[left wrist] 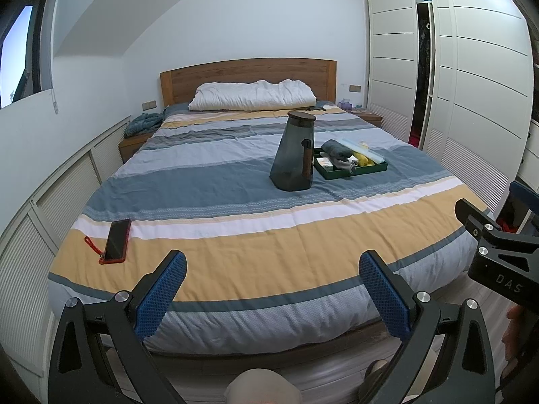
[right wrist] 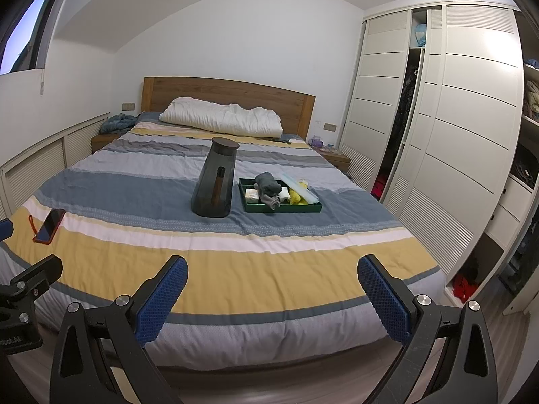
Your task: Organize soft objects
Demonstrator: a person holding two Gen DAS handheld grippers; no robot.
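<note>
At the foot of the bed (left wrist: 235, 262), left gripper (left wrist: 273, 289) and right gripper (right wrist: 273, 293) are held with jaws released, nothing gripped; probably staged for approach. Well ahead, beyond a dark carafe (right wrist: 215, 181), a green tray (right wrist: 283, 207) is seen holding the soft objects: rumpled grey cloth (right wrist: 267, 187), yellow item (right wrist: 295, 197).

"DAS" printed on right gripper (left wrist: 471, 215) body; other lettering too blurred.
</note>
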